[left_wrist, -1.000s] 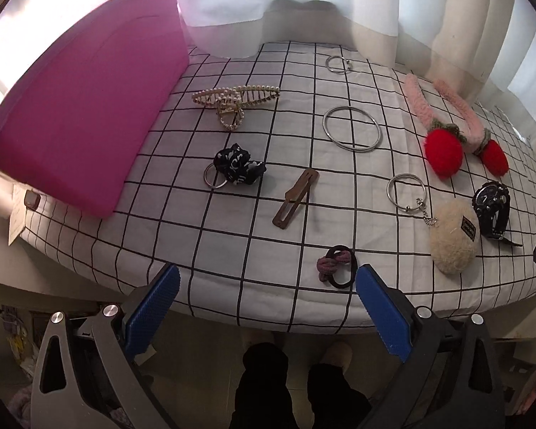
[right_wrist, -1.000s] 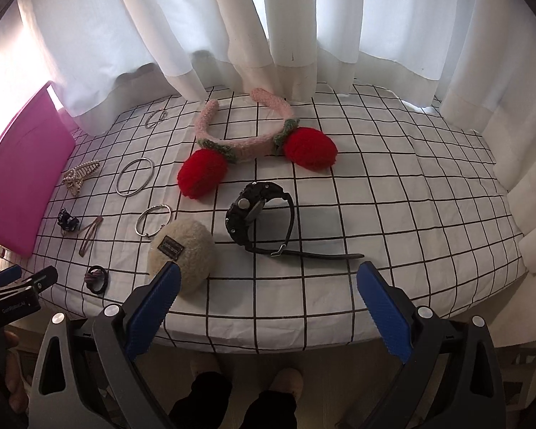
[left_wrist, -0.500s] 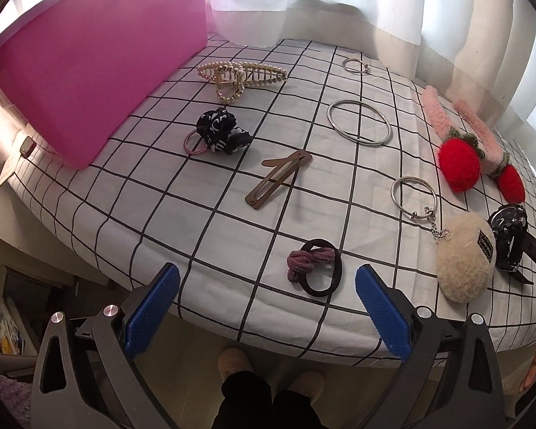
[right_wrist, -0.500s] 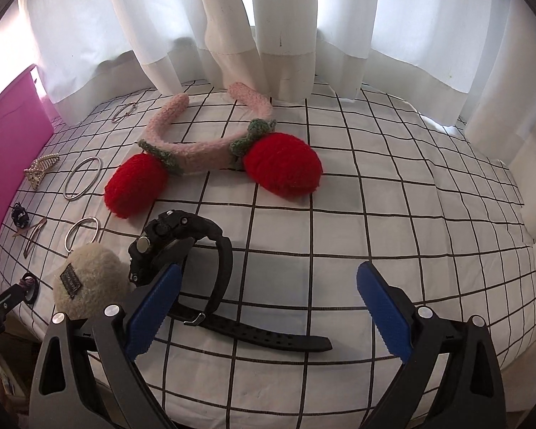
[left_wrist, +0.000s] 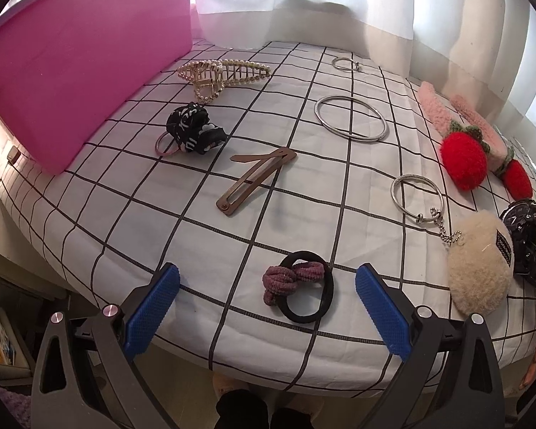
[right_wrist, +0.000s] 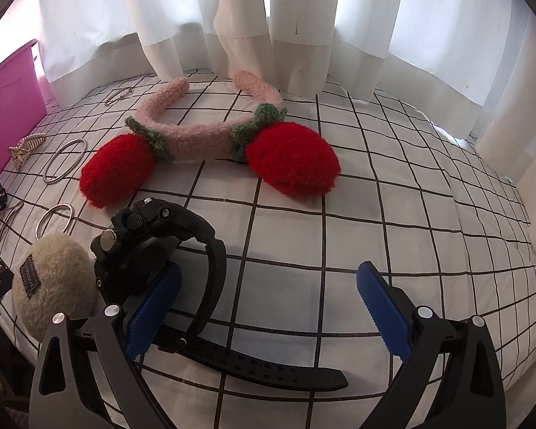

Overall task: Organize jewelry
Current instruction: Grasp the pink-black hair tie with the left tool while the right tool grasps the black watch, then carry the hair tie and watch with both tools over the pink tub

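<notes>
Jewelry and hair accessories lie spread across a table (left_wrist: 132, 221) draped in a grid-pattern cloth, with sorting seemingly yet to begin: nothing visible has been gathered or put away. At far left stands a pink bin (left_wrist: 75, 71), its inside hidden from both cameras. Just beside it rest a pearl claw clip (left_wrist: 221, 71) and a black scrunchie (left_wrist: 193, 130); further right lie a brown snap clip (left_wrist: 255, 180), a large silver bangle (left_wrist: 350, 118), a small ring (left_wrist: 345, 63) near the curtain and a smaller bangle (left_wrist: 416, 196). The left tool (left_wrist: 268, 304), released and wide apart, hovers at the table's near edge, framing a black hair tie with a mauve knot (left_wrist: 300, 291) without touching it. To the right sit a cream plush keychain (left_wrist: 479, 271), a strawberry headband (right_wrist: 211, 143) and a black watch (right_wrist: 153, 250). The right tool (right_wrist: 268, 307), also spread and empty, hangs over the watch, one finger (right_wrist: 153, 300) just above its strap. Every piece appears left to sort.
</notes>
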The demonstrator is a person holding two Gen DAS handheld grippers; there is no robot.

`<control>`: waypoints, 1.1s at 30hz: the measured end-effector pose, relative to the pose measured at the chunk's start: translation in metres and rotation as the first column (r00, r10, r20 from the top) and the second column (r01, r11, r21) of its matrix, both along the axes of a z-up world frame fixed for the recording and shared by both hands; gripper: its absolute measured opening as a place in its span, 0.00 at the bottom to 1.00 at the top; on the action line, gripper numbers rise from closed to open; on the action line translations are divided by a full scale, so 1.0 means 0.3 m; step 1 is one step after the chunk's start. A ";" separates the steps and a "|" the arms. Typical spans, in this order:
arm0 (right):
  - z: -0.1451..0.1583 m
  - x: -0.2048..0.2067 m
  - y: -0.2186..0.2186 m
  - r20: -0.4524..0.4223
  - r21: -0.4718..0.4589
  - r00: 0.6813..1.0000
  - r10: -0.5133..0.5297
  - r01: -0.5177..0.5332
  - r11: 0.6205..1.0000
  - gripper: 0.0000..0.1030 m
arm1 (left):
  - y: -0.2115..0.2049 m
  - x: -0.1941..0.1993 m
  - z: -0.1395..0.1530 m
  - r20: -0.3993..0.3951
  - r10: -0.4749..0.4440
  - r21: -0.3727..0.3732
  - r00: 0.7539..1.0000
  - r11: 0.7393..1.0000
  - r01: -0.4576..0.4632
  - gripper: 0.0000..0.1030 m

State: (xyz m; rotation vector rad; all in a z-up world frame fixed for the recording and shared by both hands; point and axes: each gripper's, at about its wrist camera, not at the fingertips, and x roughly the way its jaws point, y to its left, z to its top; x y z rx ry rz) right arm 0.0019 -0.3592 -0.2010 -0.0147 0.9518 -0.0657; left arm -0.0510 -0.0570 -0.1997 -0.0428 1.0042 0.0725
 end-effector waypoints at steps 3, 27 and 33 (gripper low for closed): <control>-0.012 -0.008 0.003 0.019 0.005 1.000 -0.004 0.004 1.000 0.91 | -0.003 -0.012 -0.002 0.030 0.002 0.011 1.000 1.000 -0.002 0.95; 0.002 -0.002 0.057 0.068 0.041 0.995 0.072 -0.075 0.996 0.33 | -0.048 -0.028 0.033 0.066 -0.053 -0.020 0.996 0.998 0.054 0.20; 0.013 -0.002 0.065 0.090 0.078 0.992 0.086 -0.093 0.993 0.08 | -0.036 -0.026 0.037 0.061 -0.050 -0.034 0.997 0.998 0.052 0.20</control>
